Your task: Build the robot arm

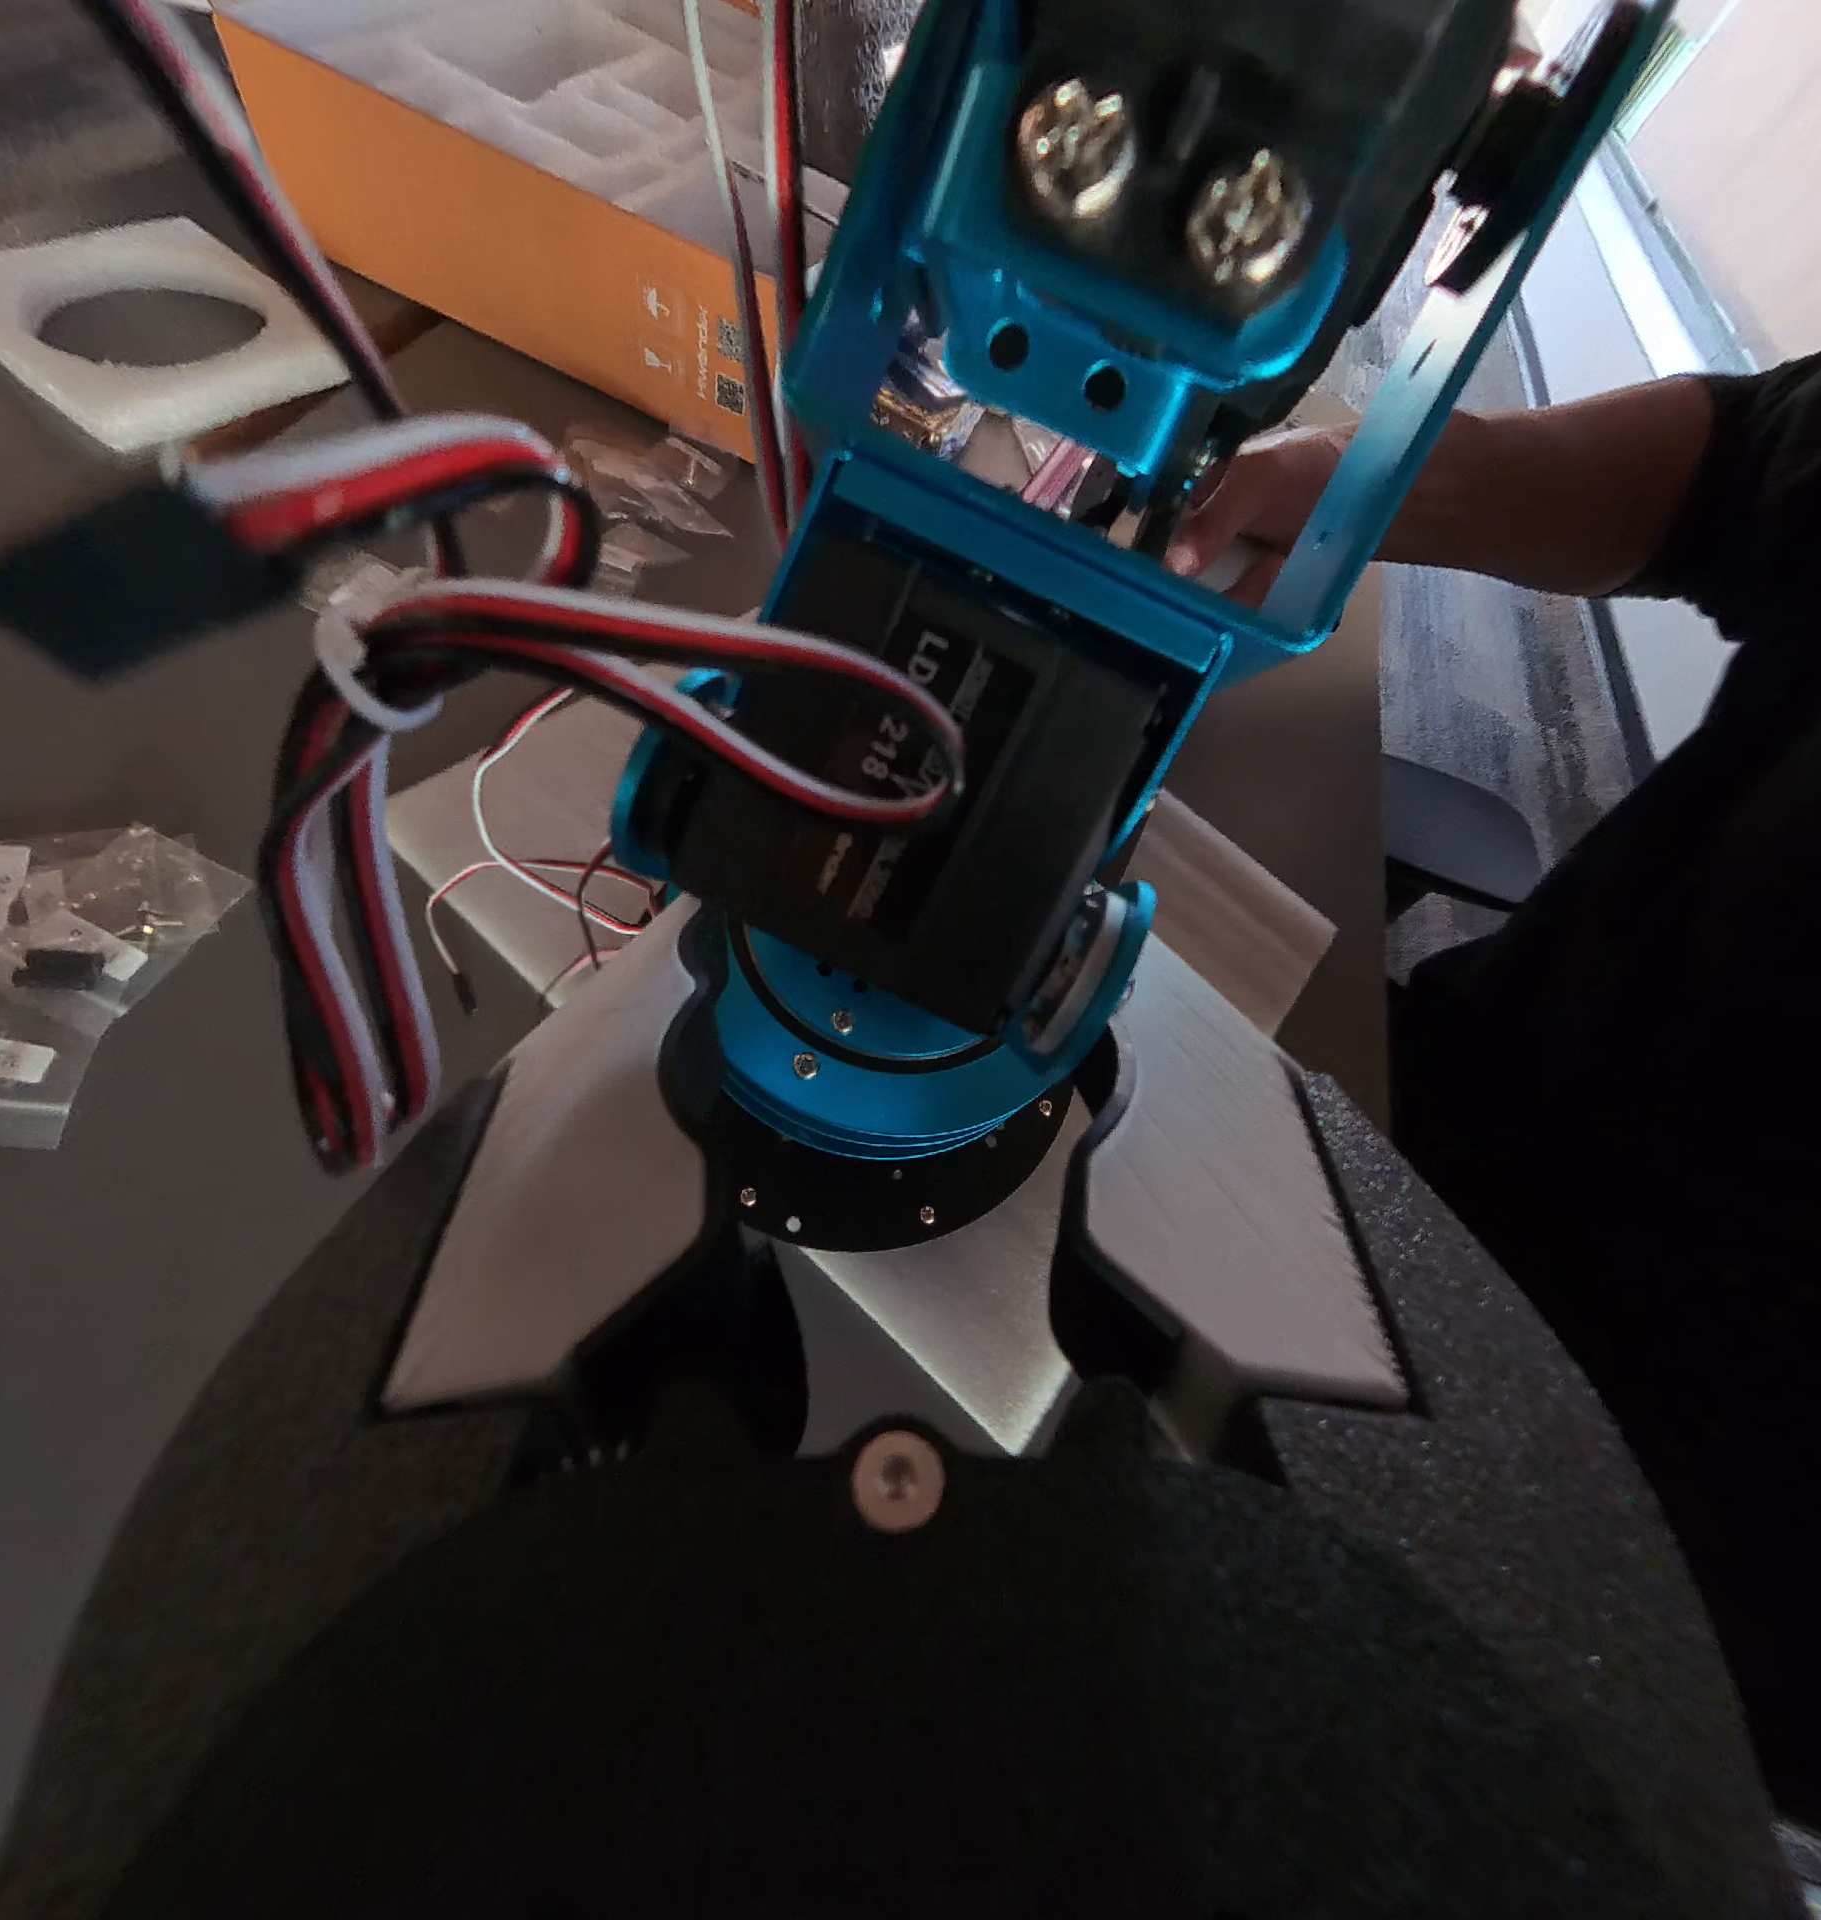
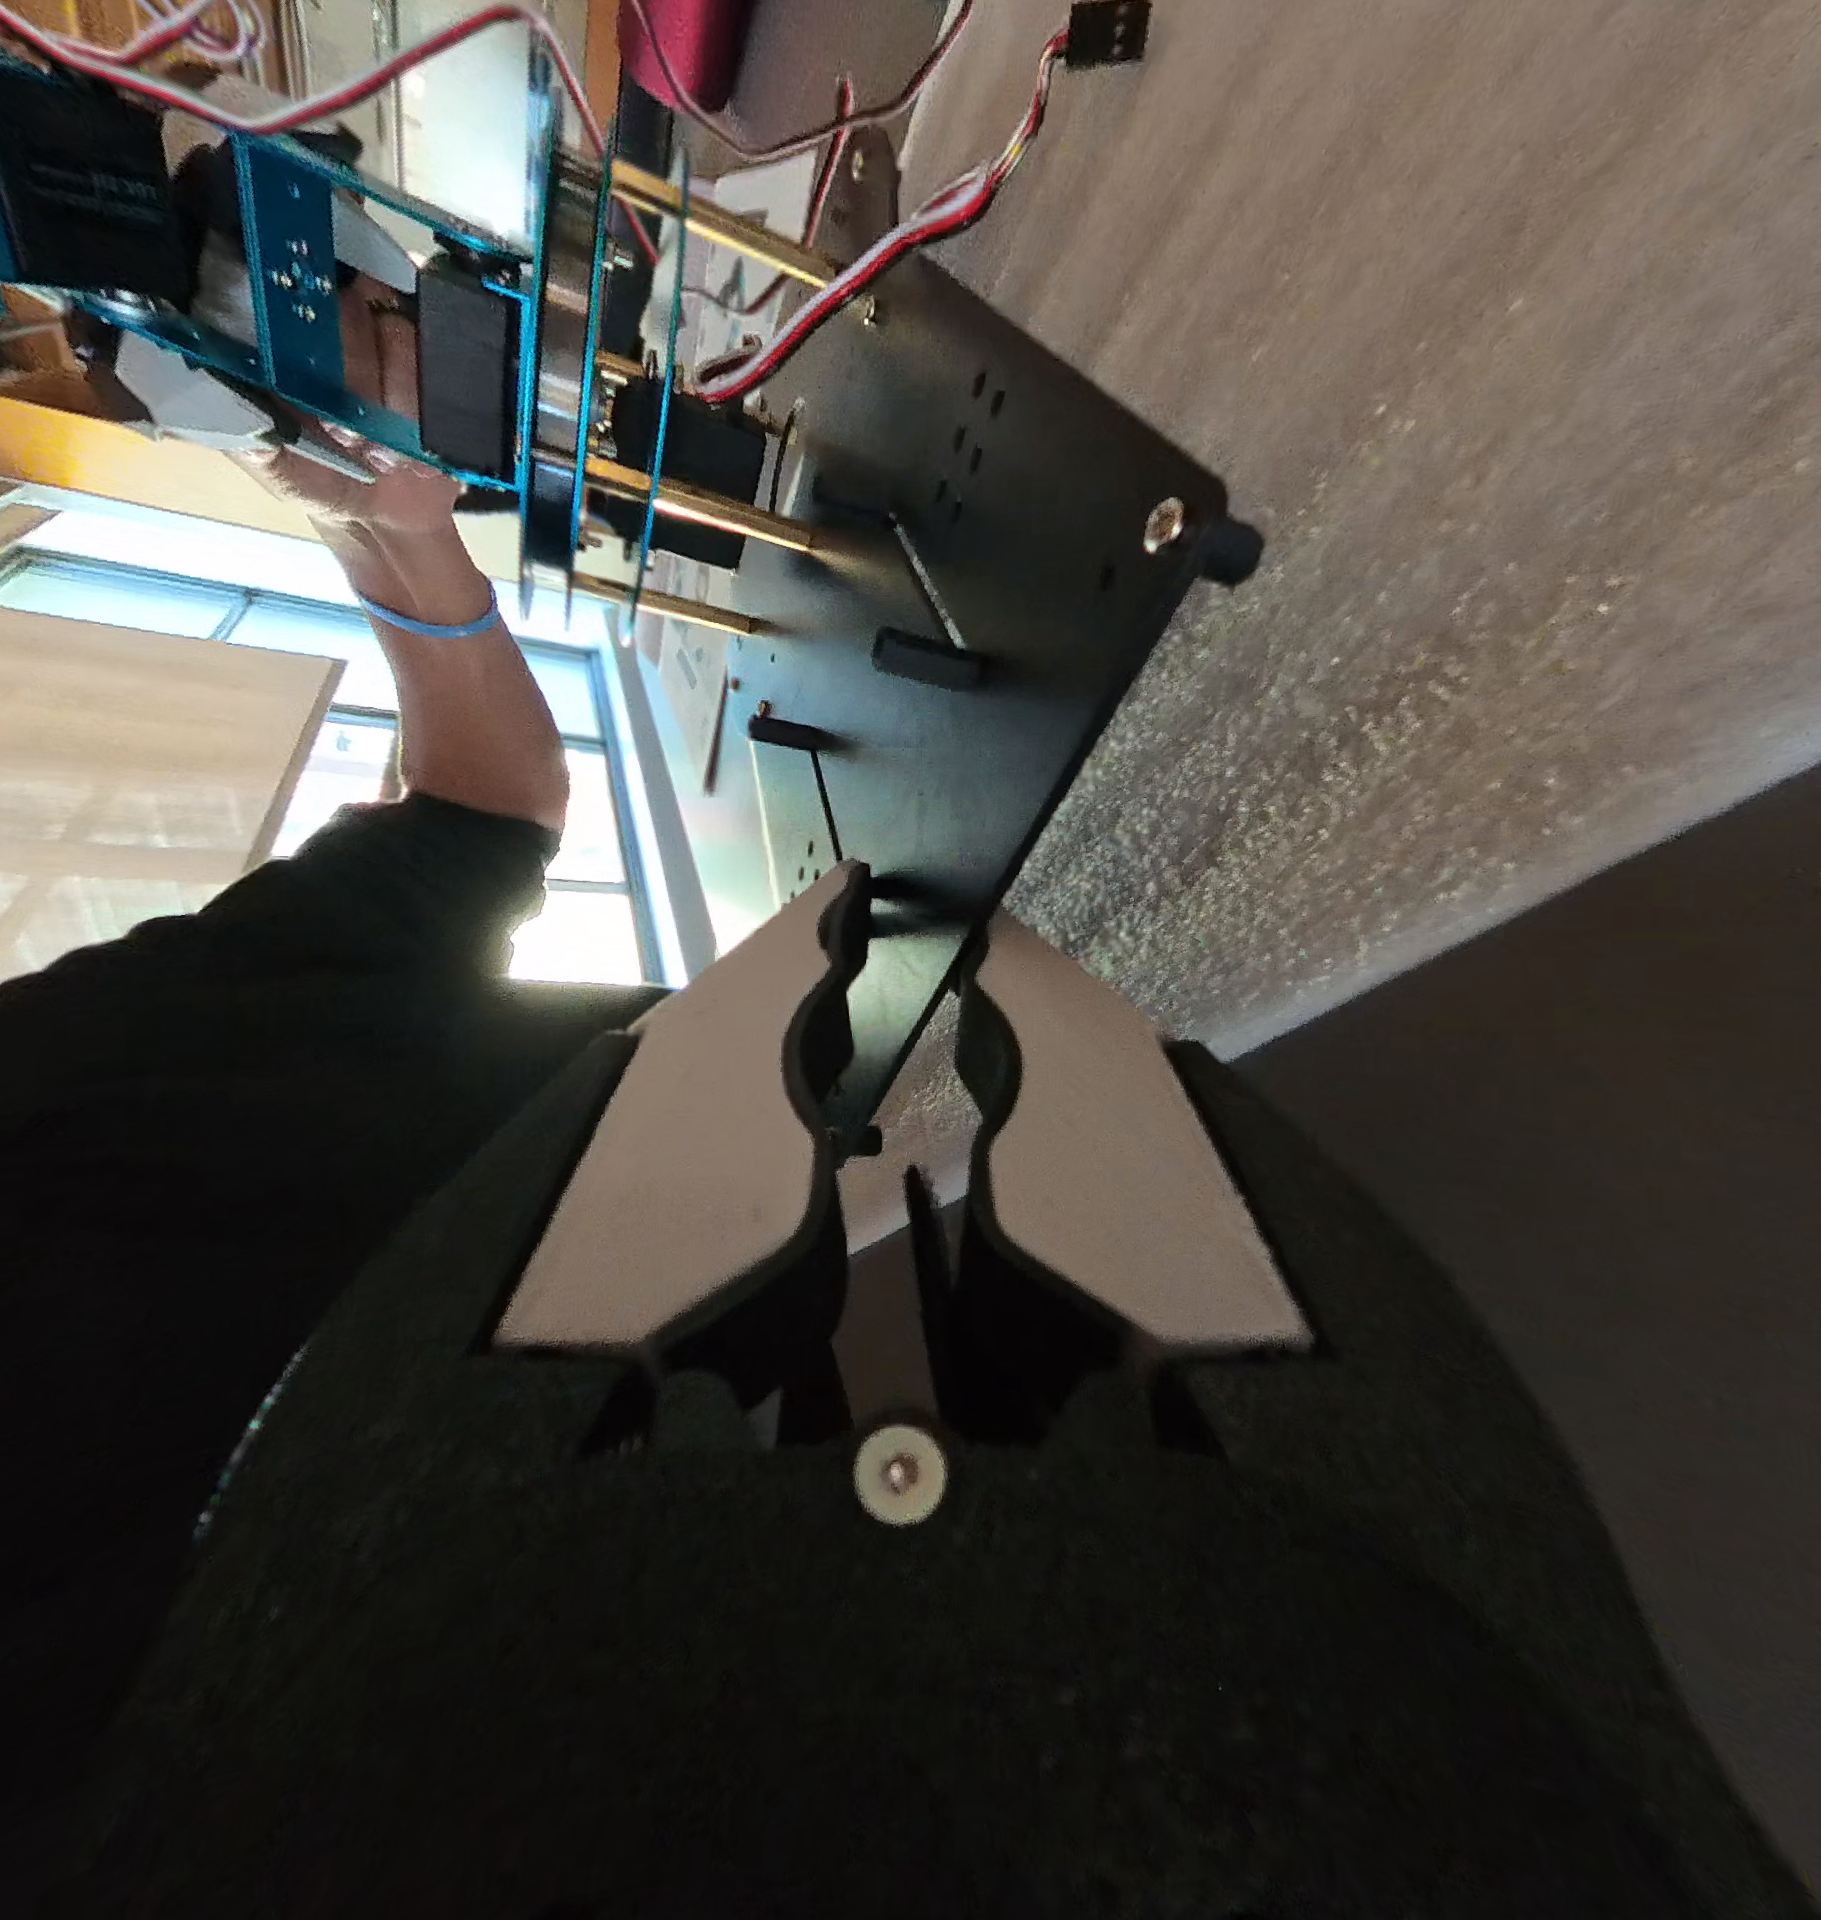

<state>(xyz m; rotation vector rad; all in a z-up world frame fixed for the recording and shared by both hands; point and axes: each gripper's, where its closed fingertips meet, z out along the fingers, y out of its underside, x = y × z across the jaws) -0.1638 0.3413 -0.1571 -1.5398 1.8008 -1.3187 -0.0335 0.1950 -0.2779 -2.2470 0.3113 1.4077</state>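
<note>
Your left gripper (image 1: 890,1132) pinches the blue turntable ring (image 1: 864,1101) at the foot of the small blue robot arm (image 1: 999,665); your right gripper (image 2: 911,997) is closed on the corner of the black base plate (image 2: 989,623), just off the speckled tabletop (image 2: 1457,468). Brackets and black servos (image 1: 947,790) look mounted, brass standoffs (image 2: 719,520) fitted. Farther out: servo leads (image 1: 366,790) dangle unplugged, hardware bags (image 1: 64,935) and orange box (image 1: 490,208) lie open, so wiring apparently remains.

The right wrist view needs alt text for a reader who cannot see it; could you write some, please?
The right gripper has its jaws closed on the edge of a black base plate. A blue robot-arm kit stands on brass standoffs from it, steadied by a person's hand.
</note>
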